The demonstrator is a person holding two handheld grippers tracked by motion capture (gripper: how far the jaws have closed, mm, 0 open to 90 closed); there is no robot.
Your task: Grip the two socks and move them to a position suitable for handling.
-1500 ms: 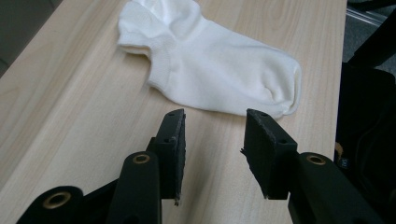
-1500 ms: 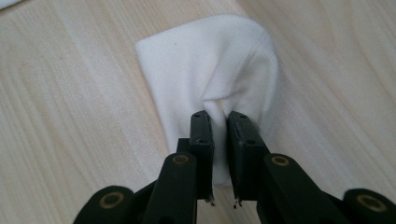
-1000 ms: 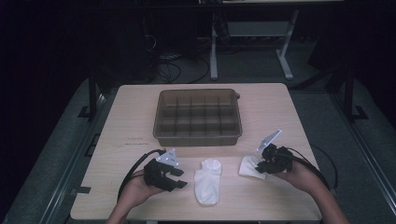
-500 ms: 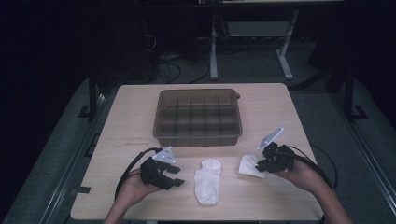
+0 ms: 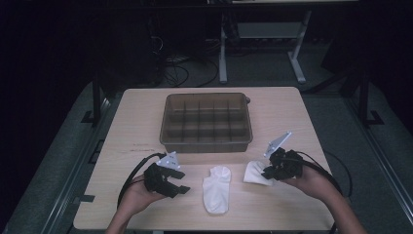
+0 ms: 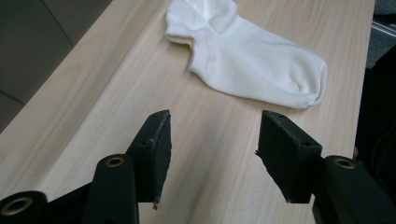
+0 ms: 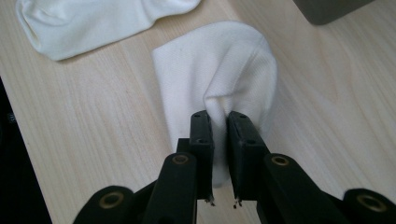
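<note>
Your L gripper [image 5: 184, 187]: jaws just opening, nothing btwn, sock [image 5: 216, 189] ahead on worktop [image 5: 292, 107] | your R gripper [image 7: 219, 122]: jaws pinch 2nd sock [image 7: 219, 70]

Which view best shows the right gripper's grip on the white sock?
The right gripper view: the right gripper pinches a fold of the folded sock up close. The high view shows it small, partly hidden. The left gripper view shows the flat sock instead.

The high view looks forward and down over the table [image 5: 146, 105]; both gripper views look closely along its surface, sharing the flat sock [image 5: 217, 187] [image 6: 252, 63] [image 7: 93, 23].
</note>
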